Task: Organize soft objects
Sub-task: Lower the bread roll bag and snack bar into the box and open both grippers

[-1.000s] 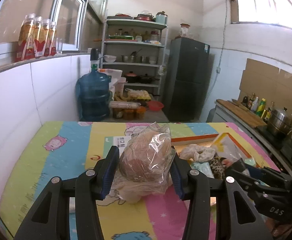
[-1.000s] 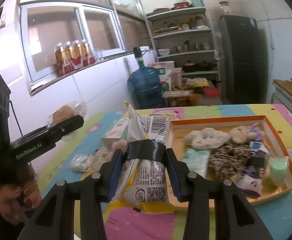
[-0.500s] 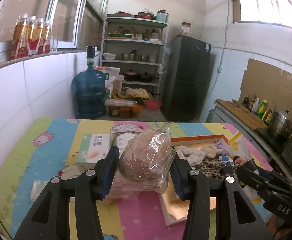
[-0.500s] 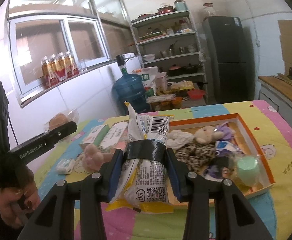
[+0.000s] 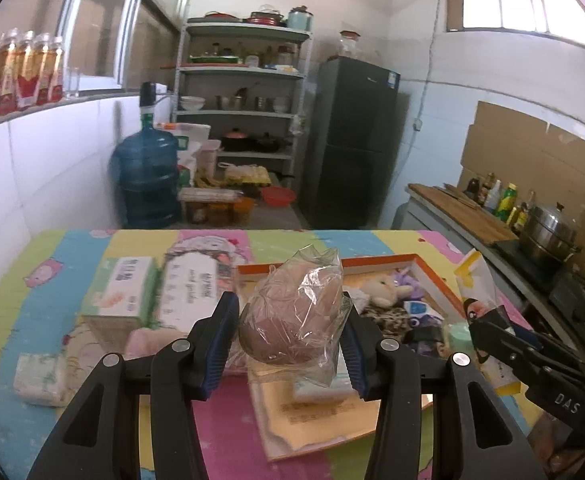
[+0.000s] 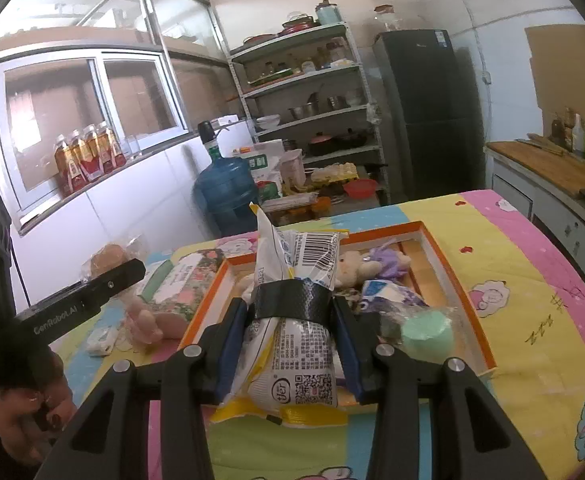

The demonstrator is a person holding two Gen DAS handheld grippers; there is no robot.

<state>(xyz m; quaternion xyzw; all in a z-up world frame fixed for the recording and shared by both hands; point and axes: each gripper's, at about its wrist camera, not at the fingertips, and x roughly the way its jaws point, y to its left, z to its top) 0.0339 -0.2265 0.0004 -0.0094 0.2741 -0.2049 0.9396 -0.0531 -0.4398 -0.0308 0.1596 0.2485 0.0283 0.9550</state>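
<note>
The left tool (image 5: 290, 338) is pinching a bun in a clear plastic bag (image 5: 296, 320) between its two blue pads. The bun is held up in the air, above the near left edge of the orange tray (image 5: 432, 276).

The right tool (image 6: 290, 344) is squeezing a white and yellow snack bag (image 6: 296, 340) that has a black band around its middle. This bag hangs over the near side of the tray too.

Inside the tray lie a small plush doll (image 6: 356, 266), a purple soft toy (image 6: 390, 260), a spotted cloth (image 5: 388, 316) and a green round sponge (image 6: 428, 334).

The tray sits on a table with a bright cartoon cloth (image 6: 532, 280). Two tissue packs (image 5: 164, 290) rest just left of the tray, and a small white pack (image 5: 38, 378) lies near the left edge.
</note>
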